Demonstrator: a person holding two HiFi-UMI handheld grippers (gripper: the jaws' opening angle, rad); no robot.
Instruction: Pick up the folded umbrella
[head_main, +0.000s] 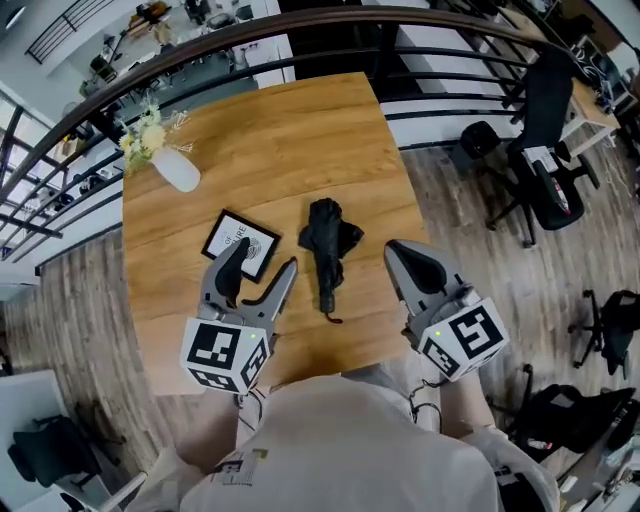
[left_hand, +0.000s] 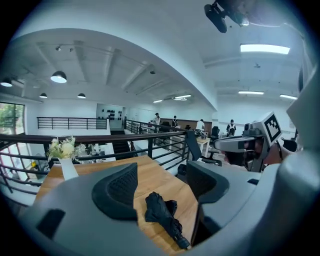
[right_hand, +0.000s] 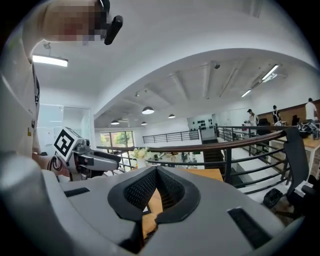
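The folded black umbrella (head_main: 328, 243) lies on the wooden table (head_main: 300, 130), its handle end pointing toward the near edge. My left gripper (head_main: 266, 258) hovers just left of it, jaws open and nothing between them. In the left gripper view the umbrella (left_hand: 161, 211) lies on the table below and ahead of the open left gripper (left_hand: 162, 181). My right gripper (head_main: 397, 249) is held to the right of the umbrella near the table's right edge, its jaws shut and empty. The right gripper view shows the right gripper (right_hand: 156, 171) with its tips pressed together over the tabletop.
A black-framed card (head_main: 240, 243) lies left of the umbrella, under the left gripper's reach. A white vase with flowers (head_main: 176, 168) stands at the far left. A dark railing (head_main: 330, 25) runs behind the table. Office chairs (head_main: 545, 150) stand on the floor at right.
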